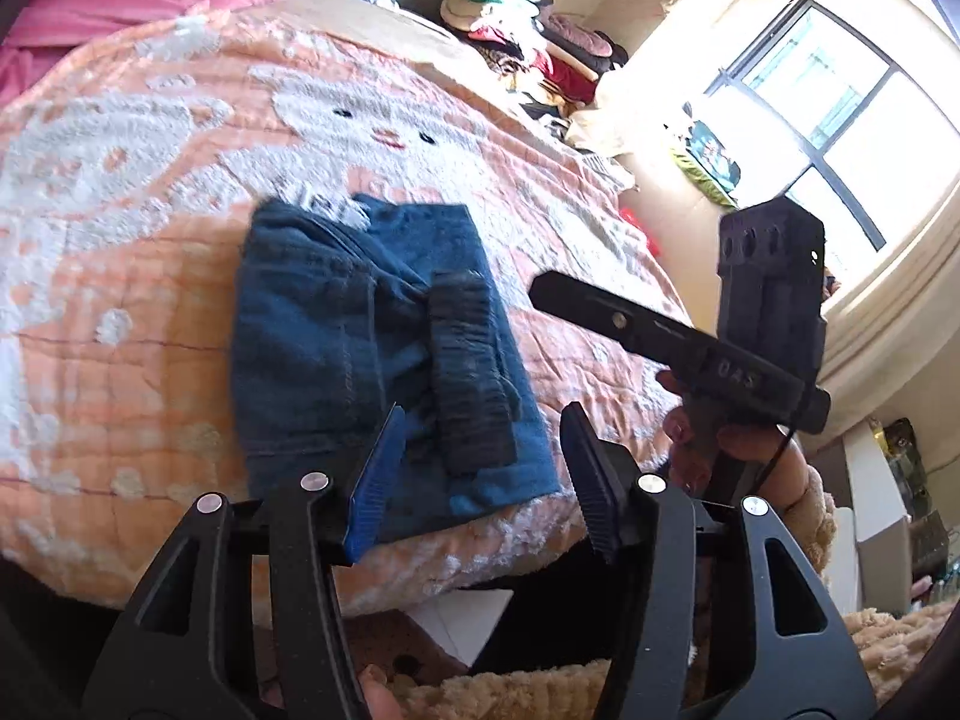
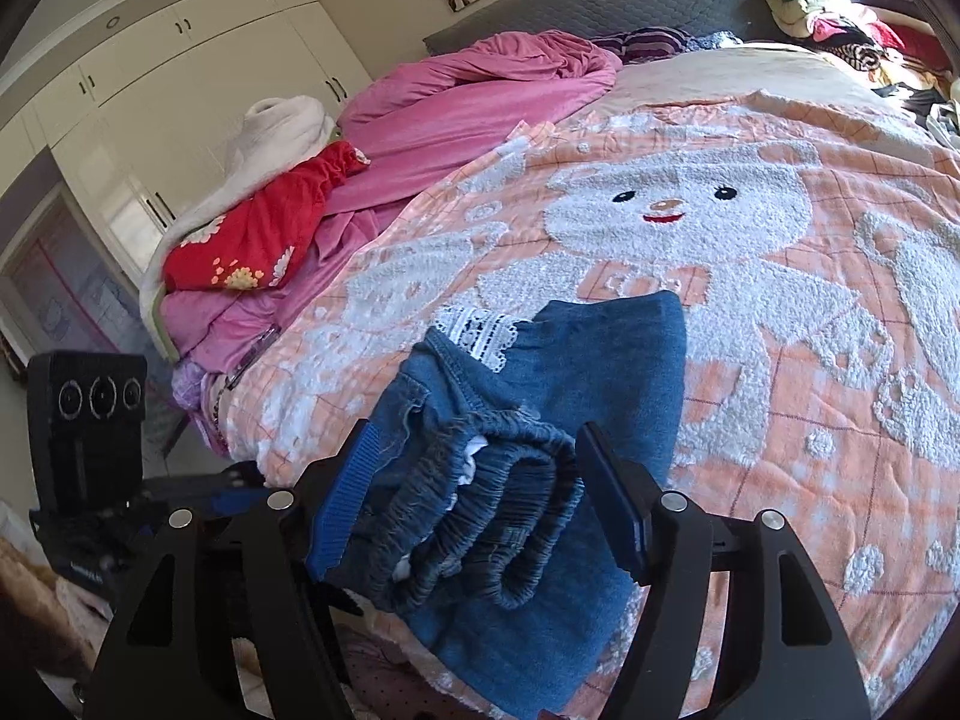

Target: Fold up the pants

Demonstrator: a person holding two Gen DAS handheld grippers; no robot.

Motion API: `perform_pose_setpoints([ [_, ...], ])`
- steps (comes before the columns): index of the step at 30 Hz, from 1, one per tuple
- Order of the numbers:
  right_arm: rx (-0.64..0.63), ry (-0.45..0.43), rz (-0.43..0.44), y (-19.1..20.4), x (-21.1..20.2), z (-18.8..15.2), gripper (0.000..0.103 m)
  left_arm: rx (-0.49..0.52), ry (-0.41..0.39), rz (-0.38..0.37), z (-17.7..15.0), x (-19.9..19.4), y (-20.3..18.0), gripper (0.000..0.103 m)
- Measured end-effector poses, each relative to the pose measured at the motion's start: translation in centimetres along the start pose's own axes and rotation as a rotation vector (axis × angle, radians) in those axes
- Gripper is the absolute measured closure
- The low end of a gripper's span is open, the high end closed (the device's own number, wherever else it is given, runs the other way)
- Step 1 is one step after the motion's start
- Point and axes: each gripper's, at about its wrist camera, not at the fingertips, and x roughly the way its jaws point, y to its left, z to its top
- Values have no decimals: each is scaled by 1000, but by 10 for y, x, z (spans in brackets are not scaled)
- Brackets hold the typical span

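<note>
Blue denim pants point(image 1: 360, 348) lie folded in a compact bundle on the peach bear-pattern blanket point(image 1: 150, 180) near the bed's front edge. Their elastic waistband point(image 2: 480, 510) and a white lace trim point(image 2: 480, 330) show in the right wrist view. My left gripper point(image 1: 480, 474) is open, its fingers standing apart just in front of the bundle's near edge. My right gripper point(image 2: 480, 510) is open with the bunched waistband between its spread fingers, not pinched. The right gripper's body point(image 1: 768, 312) shows at the right in the left wrist view.
A pink quilt point(image 2: 468, 102) and a red flowered cloth point(image 2: 258, 234) are piled at the bed's left side. A heap of clothes point(image 1: 528, 42) lies at the far corner. A window point(image 1: 840, 120) is on the right and white wardrobes point(image 2: 180, 90) on the left.
</note>
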Motion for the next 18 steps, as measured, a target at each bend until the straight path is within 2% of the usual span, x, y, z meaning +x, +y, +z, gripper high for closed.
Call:
perform_pose_setpoints([
  [2, -42, 26, -16, 13, 6, -2, 36, 11, -14, 105, 5, -2, 8, 53],
  [5, -160, 117, -162, 31, 28, -12, 36, 13, 7, 227, 6, 9, 23, 53],
  [7, -183, 163, -237, 28, 41, -22, 36, 15, 41, 281, 5, 21, 32, 53],
  [10, -163, 193, -282, 16, 50, -32, 31, 8, 79, 292, -5, 31, 41, 53],
  [15, -125, 187, -269, 9, 50, -37, 28, -42, 90, 274, -8, 42, 53, 48],
  [18, -122, 150, -242, 14, 40, -33, 27, -29, 81, 288, -7, 37, 50, 47],
])
